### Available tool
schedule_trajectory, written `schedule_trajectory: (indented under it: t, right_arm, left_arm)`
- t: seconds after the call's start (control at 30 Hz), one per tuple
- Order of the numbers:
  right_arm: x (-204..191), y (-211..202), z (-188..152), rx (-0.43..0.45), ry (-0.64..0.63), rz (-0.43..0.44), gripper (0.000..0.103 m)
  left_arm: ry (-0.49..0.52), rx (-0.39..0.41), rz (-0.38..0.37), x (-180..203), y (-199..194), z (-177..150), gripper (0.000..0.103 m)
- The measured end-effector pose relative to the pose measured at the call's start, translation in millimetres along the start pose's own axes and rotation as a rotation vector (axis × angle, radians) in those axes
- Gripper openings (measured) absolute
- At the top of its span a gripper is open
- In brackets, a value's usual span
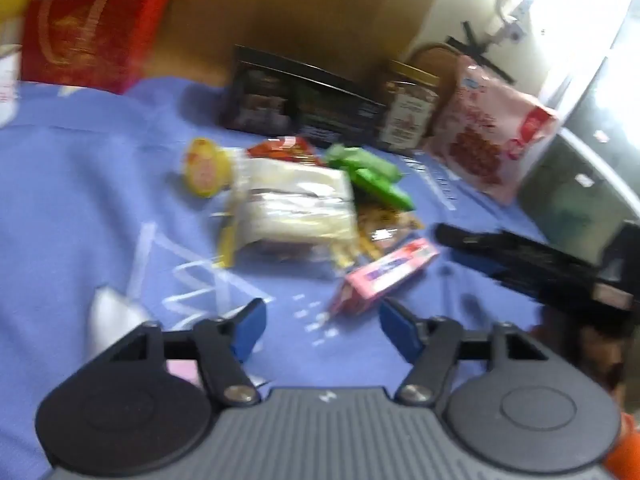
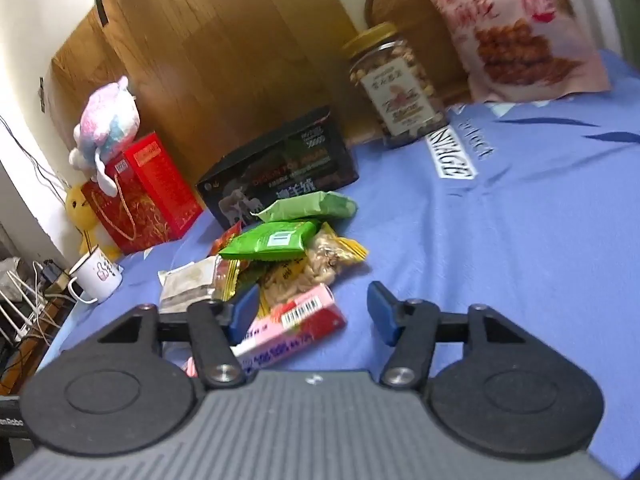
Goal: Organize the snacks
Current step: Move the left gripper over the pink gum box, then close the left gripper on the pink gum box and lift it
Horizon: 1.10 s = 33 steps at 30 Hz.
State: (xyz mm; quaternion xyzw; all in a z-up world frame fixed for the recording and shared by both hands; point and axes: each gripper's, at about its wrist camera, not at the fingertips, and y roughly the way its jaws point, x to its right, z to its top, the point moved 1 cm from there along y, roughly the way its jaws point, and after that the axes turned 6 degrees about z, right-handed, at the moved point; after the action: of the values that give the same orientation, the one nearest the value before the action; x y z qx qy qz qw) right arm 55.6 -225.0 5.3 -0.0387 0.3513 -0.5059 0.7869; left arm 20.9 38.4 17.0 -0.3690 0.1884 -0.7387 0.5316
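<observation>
A heap of small snacks lies on the blue cloth (image 1: pixel 80 200): a pink box (image 1: pixel 384 276), a clear pack of white wafers (image 1: pixel 296 204), green packets (image 1: pixel 368 172), a yellow-lidded cup (image 1: pixel 206 166) and a red packet (image 1: pixel 280 148). My left gripper (image 1: pixel 322 326) is open and empty, just short of the pink box. My right gripper (image 2: pixel 314 316) is open, and the pink box (image 2: pixel 292 330) lies between its fingers, against the left finger (image 2: pixel 244 312). The green packets (image 2: pixel 276 240) and a peanut bag (image 2: pixel 328 260) lie beyond. The right gripper shows as a black arm (image 1: pixel 540 264) in the left wrist view.
Along the wooden back panel (image 2: pixel 224 52) stand a red gift bag (image 2: pixel 148 192) with a plush toy (image 2: pixel 108 120), a black box (image 2: pixel 280 168), a nut jar (image 2: pixel 396 88) and a large pink snack bag (image 2: pixel 512 28). A white mug (image 2: pixel 94 276) stands at the left edge.
</observation>
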Motion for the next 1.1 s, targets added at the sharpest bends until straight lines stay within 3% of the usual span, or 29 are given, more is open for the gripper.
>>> schedule_trajectory:
  t: [0.17, 0.3, 0.5, 0.7, 0.9, 1.03, 1.1]
  right_arm:
    - [5.1, 16.7, -1.6, -0.090, 0.044, 0.042, 0.045]
    - [-9.9, 5.5, -15.7, -0.117, -0.002, 0.061, 0.046]
    - [-44.4, -20.7, -46.2, -0.183, -0.197, 0.159, 0.053]
    - [-50.4, -19.8, -42.0, -0.147, -0.321, 0.078, 0.053]
    - [-54.8, -12.4, -57.0, -0.166, -0.400, 0.039, 0.052]
    - [-60.7, -9.9, -61.8, -0.158, -0.402, 0.007, 0.039]
    - [-65.9, -13.9, -52.9, -0.124, -0.406, -0.001, 0.039]
  left_arm:
    - [0.019, -0.043, -0.032, 12.4, 28.7, 1.6, 0.042]
    - [0.015, -0.019, 0.003, 6.0, 26.1, -2.3, 0.042]
    - [-0.023, 0.006, -0.009, -20.2, 3.3, 1.4, 0.044]
    - [0.007, 0.046, 0.030, -21.1, -8.3, 9.7, 0.044]
    - [0.008, -0.063, -0.038, -16.7, 18.0, 2.4, 0.039]
    - [0.005, -0.078, -0.049, -10.7, 5.5, 4.6, 0.036]
    - [0.048, -0.035, -0.057, -3.6, -10.2, 16.6, 0.036]
